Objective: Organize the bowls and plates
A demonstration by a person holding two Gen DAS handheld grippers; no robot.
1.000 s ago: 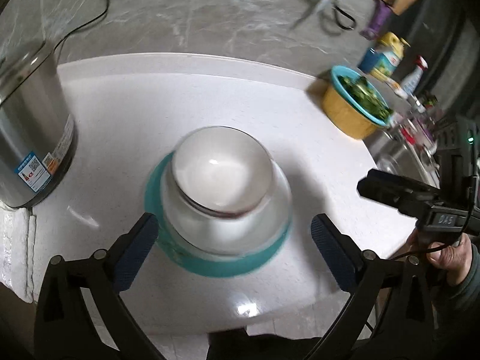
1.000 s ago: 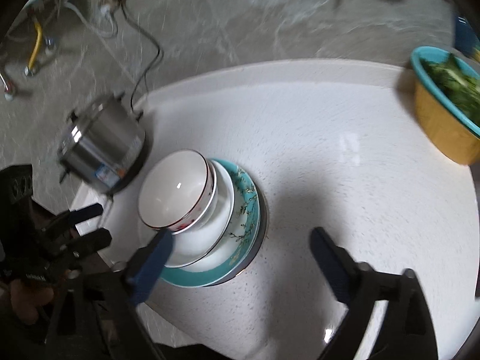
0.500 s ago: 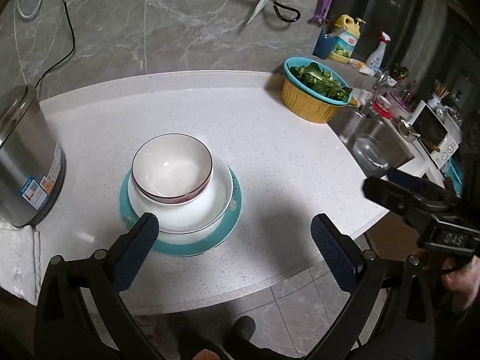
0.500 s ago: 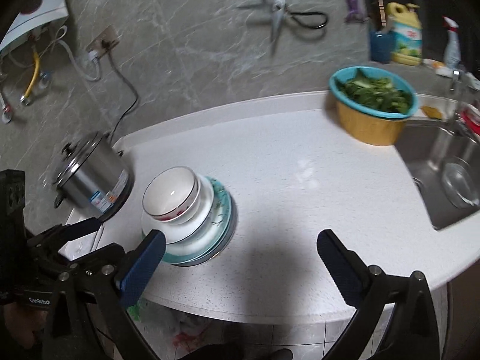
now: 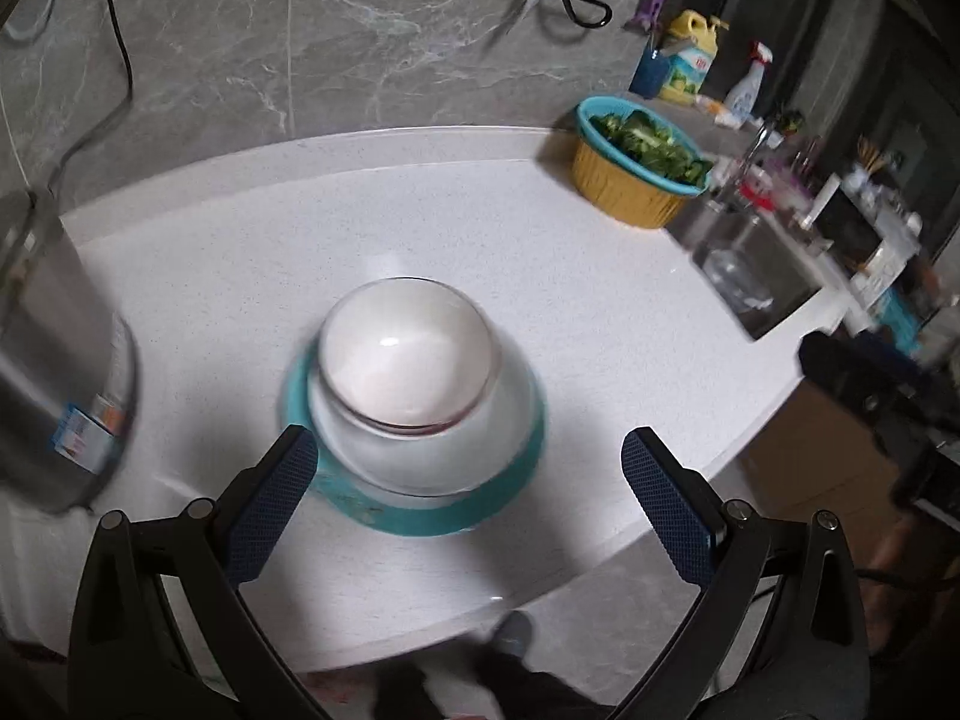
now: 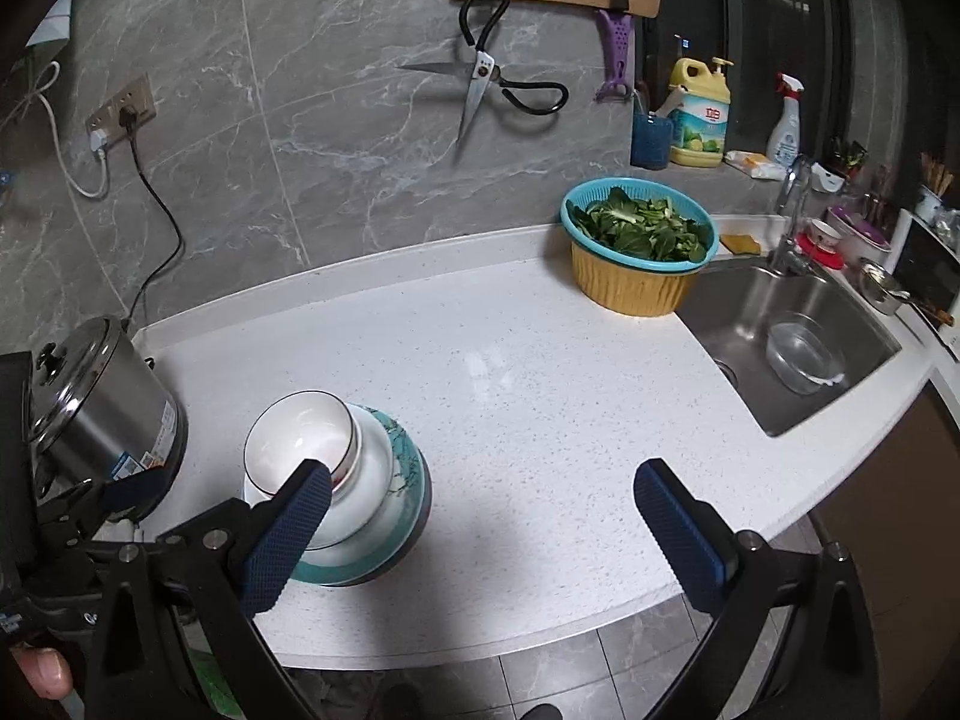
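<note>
While both grippers hang wide open and empty, the stacked bowls [image 5: 402, 360] on the teal plate [image 5: 420, 519] sit just ahead of the left gripper [image 5: 468, 480], left of the right gripper [image 6: 480, 516].

the dish stack [image 6: 354, 480] stands near the white counter's [image 6: 540, 396] front edge. just left of the stack, the steel pot [image 6: 102, 414] blocks the way. right of the stack the counter lies bare as far as the yellow basket of greens [image 6: 639, 258] and the sink [image 6: 798, 336]. behind the stack, bare counter runs to the wall.
</note>
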